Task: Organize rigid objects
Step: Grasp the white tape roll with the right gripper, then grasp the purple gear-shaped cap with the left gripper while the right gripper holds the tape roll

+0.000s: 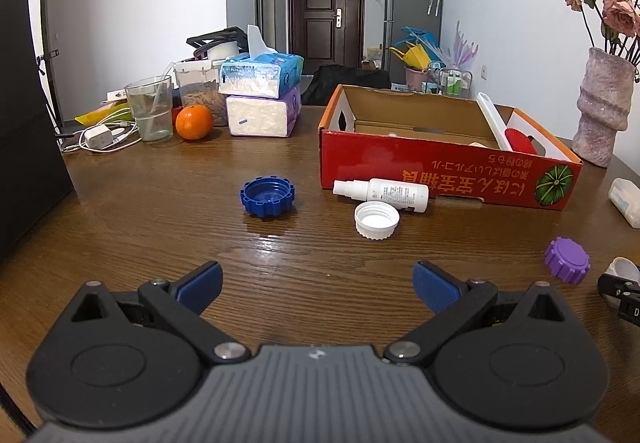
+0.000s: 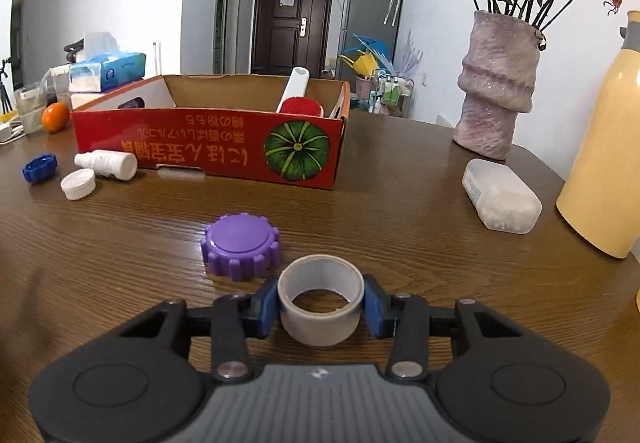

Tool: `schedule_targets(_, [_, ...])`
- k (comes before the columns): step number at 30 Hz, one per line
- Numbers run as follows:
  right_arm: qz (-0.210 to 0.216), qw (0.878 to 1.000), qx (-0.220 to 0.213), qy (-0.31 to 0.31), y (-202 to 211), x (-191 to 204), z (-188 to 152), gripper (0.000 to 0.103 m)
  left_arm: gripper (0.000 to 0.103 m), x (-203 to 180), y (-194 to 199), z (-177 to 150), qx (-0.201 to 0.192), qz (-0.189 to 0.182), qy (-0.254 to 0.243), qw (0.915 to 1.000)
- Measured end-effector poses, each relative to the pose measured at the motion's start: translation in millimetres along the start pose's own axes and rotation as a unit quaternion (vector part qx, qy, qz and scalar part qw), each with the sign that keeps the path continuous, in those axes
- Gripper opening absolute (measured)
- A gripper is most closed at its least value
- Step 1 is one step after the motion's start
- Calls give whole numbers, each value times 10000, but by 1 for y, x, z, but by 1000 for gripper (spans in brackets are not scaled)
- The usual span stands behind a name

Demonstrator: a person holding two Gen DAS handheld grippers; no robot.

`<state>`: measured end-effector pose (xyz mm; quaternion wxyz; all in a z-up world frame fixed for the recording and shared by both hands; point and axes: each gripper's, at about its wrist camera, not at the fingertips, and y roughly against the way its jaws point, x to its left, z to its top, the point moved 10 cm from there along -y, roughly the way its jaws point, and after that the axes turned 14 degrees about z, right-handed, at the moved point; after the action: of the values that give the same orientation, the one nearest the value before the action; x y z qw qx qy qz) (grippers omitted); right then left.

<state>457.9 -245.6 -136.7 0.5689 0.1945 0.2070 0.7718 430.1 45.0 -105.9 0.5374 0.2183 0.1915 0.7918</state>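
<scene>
The right gripper [image 2: 321, 306] is clamped on a roll of tape [image 2: 320, 305], its 2 blue pads pressed against opposite sides of the ring at the lower centre of the right wrist view. The left gripper [image 1: 318, 285] hangs over bare wood with its jaws wide apart and nothing between them.

The likely step is carrying the roll to the red cardboard box [image 2: 208, 149], which sits in the upper left-centre of that view and already holds a white-handled brush [image 2: 298, 99]. To do it well, lift straight up first, because the purple cap [image 2: 240, 245] lies just beside the roll to its upper left and a sideways drag could knock it. Keep the squeeze even; a hollow ring can twist out between flat pads.

The box's front wall is the edge to clear, so the roll should go over it, not into it. Open table lies between roll and box. At left, the spray bottle [image 2: 106, 164], white cap [image 2: 78, 184] and blue cap [image 2: 39, 168] crowd the box's front corner, so the right-hand part of the wall looks freer.
</scene>
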Motion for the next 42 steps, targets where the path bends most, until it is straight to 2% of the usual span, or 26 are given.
schedule_targets(9, [-24,9993,-339,132,13,0,8,42,103,-16,2,0,-32,-122,63,9999])
schedule_targets(16, [-78,9981,-604,139,27,-12,15,42,103,-50,11,0,-84,-248,-94,9996])
schedule_targets(31, [-285,9953,-920,-73,52,-80,18,42,103,-136,22,-8,84,-611,-325,9976])
schedule_targets(42, [-396,9949,-920,-95,60,-126,13,42,103,-211,36,-14,40,-893,-541,9945])
